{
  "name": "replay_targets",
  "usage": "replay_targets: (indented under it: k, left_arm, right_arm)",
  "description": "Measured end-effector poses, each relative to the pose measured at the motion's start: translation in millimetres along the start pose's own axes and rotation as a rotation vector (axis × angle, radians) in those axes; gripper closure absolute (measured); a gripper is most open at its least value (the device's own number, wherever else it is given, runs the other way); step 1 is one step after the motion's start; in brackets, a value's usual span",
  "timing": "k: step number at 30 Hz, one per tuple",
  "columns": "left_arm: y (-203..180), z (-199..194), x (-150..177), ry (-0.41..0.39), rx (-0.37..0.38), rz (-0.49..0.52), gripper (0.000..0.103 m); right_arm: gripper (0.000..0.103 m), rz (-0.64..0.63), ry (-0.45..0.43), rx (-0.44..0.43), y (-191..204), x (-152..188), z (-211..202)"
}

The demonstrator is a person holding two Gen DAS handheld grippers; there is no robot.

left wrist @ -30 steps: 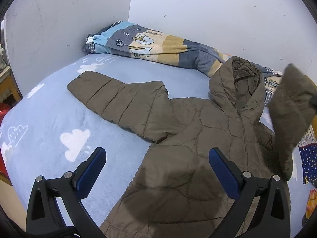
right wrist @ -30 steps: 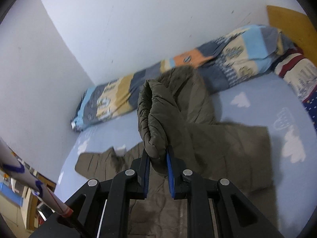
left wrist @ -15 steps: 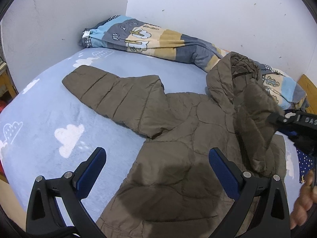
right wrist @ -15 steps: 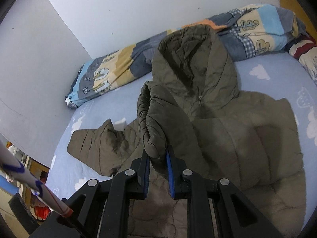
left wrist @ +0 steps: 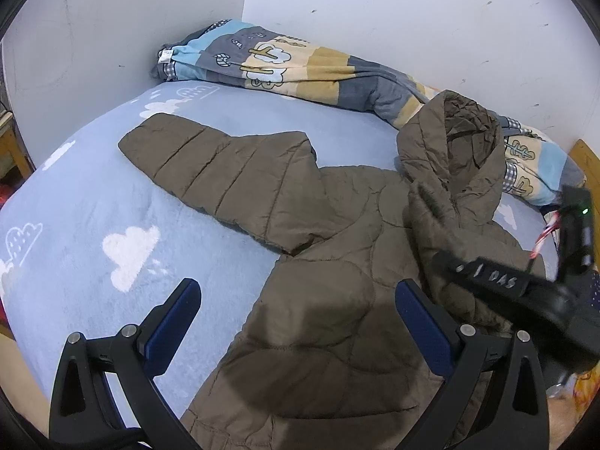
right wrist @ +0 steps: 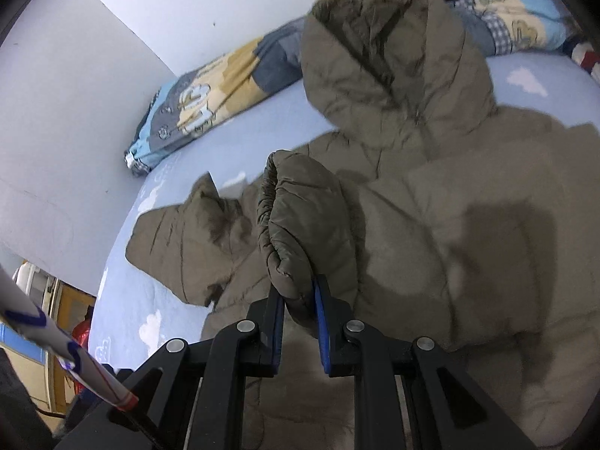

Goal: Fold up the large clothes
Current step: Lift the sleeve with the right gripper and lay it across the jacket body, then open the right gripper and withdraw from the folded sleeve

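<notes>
My right fingers (right wrist: 298, 300) pinch the elastic cuff of one sleeve (right wrist: 300, 225) above the olive puffer jacket (left wrist: 337, 281) spread face-up on the cloud-print bed (left wrist: 93, 206), while my left fingers (left wrist: 296, 322) hover wide open and empty over its hem.

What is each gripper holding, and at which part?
The right gripper pinches the jacket by its sleeve cuff. The left gripper is open and holds nothing.

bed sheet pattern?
Light blue sheet with white clouds; shows best in the left wrist view.
</notes>
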State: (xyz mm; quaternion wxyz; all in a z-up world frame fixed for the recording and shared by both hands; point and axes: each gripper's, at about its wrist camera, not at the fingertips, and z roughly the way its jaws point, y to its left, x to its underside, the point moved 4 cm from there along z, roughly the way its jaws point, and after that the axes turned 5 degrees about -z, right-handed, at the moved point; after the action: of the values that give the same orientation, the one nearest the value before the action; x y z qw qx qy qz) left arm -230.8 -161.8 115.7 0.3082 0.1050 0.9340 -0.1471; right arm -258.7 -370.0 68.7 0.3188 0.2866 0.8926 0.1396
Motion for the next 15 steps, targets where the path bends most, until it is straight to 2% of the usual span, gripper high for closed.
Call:
replay_targets:
  k: [2,4,5,6,9,11,13,15]
  left_arm:
    - [-0.8,1.2,0.8,0.006,0.002,-0.003,0.000]
    - [-3.6,3.4,1.7,0.011,0.003,0.001,0.000]
    - [-5.4,4.6,2.1,0.012,0.002,0.004,0.000]
    - [-6.3,5.8,2.0,0.013,0.001,0.006,0.000]
    - [-13.2,10.4,4.1,0.022,0.003,0.012,0.000]
    - [-17.3,12.9,6.4,0.029,0.003,0.020,0.000]
    - [-24.3,16.7,9.6,0.039,0.004,0.032,0.000]
    - [-30.8,19.4,12.4,0.043,-0.001,0.048,0.000]
  right_arm:
    - [0.080,0.002,0.026,-0.022,-0.9,2.8,7.1]
    - [0.065,0.011,0.047,-0.060,-1.6,3.7,5.3]
    - [0.054,0.013,0.038,-0.080,-2.4,2.4,-0.3]
    - [0.049,0.005,0.017,-0.094,-3.4,1.0,-7.6]
    - [0.048,-0.011,-0.032,-0.094,-15.9,-9.5,-33.2]
    - [0.048,0.018,-0.087,-0.038,-38.4,-19.0,-52.7]
    - [0.047,0.049,-0.120,0.065,-71.7,-29.6,-68.1]
    - [0.047,0.074,-0.136,0.267,-116.2,-36.1,-81.9]
